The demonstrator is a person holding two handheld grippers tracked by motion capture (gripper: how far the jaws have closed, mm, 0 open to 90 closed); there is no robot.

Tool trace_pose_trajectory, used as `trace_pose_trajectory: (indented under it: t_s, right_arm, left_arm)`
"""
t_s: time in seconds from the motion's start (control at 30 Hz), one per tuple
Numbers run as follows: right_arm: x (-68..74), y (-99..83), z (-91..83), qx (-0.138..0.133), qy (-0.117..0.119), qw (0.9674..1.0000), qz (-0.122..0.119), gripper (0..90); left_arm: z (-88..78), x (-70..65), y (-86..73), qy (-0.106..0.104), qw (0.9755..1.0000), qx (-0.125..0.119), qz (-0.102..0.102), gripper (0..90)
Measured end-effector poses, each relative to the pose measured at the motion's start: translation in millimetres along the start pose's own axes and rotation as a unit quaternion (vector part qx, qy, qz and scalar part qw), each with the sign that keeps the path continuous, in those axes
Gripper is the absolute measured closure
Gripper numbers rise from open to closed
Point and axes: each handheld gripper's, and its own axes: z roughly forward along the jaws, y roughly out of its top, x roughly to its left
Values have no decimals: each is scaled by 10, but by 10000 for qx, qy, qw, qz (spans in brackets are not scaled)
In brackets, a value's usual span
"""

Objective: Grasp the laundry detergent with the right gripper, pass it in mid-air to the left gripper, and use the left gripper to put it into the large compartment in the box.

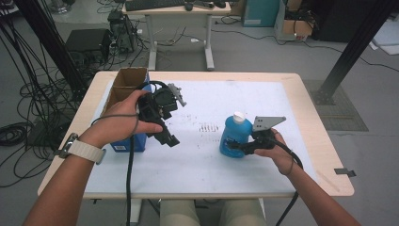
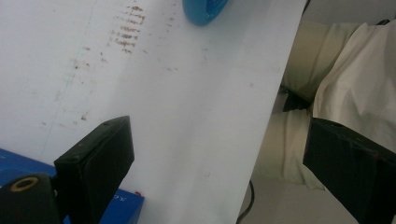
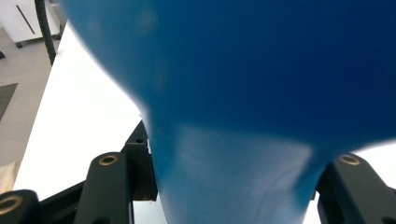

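Observation:
A blue bottle point(image 1: 234, 134) with a white cap point(image 1: 239, 116) stands upright on the white mat, right of centre. My right gripper point(image 1: 234, 145) is shut on its lower body from the near right side. In the right gripper view the bottle point(image 3: 243, 84) sits between the jaws of my right gripper point(image 3: 233, 168). My left gripper point(image 1: 168, 127) hangs over the mat's left part, held in a hand, apart from the bottle. In the left gripper view my left gripper point(image 2: 219, 128) is open with nothing between its jaws, and the bottle's base point(image 2: 204, 10) shows at the top.
An open cardboard-lined blue box point(image 1: 127, 84) stands at the table's left side, right behind the left hand; its corner point(image 2: 121, 205) shows under the left jaw. Brown smudges point(image 1: 209, 127) mark the white mat point(image 1: 226, 169). The person's lap point(image 2: 327, 70) lies beyond the near table edge.

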Motion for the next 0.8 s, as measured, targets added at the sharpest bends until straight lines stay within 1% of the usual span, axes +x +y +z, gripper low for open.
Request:
trace_pose_trajectory:
  t_s: [0.13, 0.8]
  right_arm:
    - [2, 1, 5, -32, 2, 10000, 17, 421]
    - [2, 1, 4, -28, 2, 10000, 12, 421]
  left_arm:
    - [2, -1, 1, 0, 10000, -2, 10, 90]
    - [0, -7, 0, 23, 10000, 4, -1, 90]
